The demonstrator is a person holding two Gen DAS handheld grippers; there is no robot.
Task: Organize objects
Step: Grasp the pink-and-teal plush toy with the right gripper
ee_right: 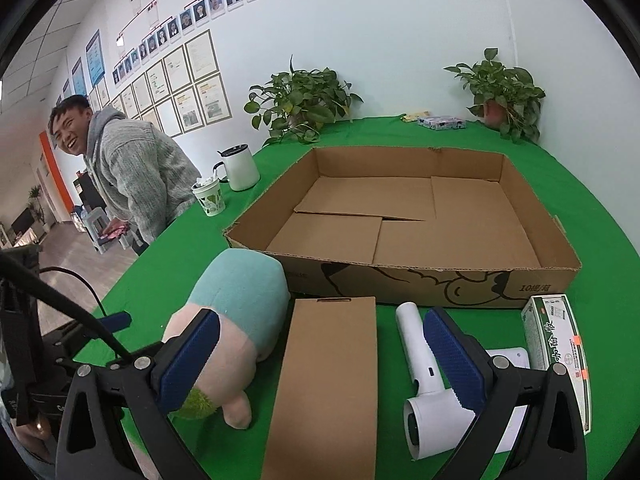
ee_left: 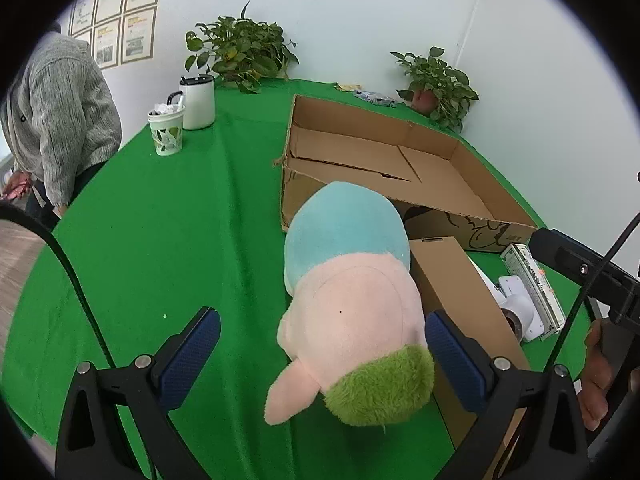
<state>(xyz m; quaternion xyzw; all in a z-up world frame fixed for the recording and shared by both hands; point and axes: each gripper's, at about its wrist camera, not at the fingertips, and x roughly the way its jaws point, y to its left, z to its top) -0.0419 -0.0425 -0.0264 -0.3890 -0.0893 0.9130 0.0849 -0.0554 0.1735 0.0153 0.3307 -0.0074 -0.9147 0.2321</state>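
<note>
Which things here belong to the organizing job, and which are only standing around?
For the job: plush toy, small brown box, white hair dryer, green-and-white carton, big open cardboard box.

Only standing around: white mug, paper cup, two potted plants, packets at the back.

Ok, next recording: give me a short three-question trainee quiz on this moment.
1. True or false: the large cardboard tray already holds an item.
2. Which lies between the plush toy and the white hair dryer? A) small brown box B) mug C) plant
3. Fill in: both the left gripper and the right gripper have their fingers ____.

Key: 1 false; 2 A; 3 open.
</note>
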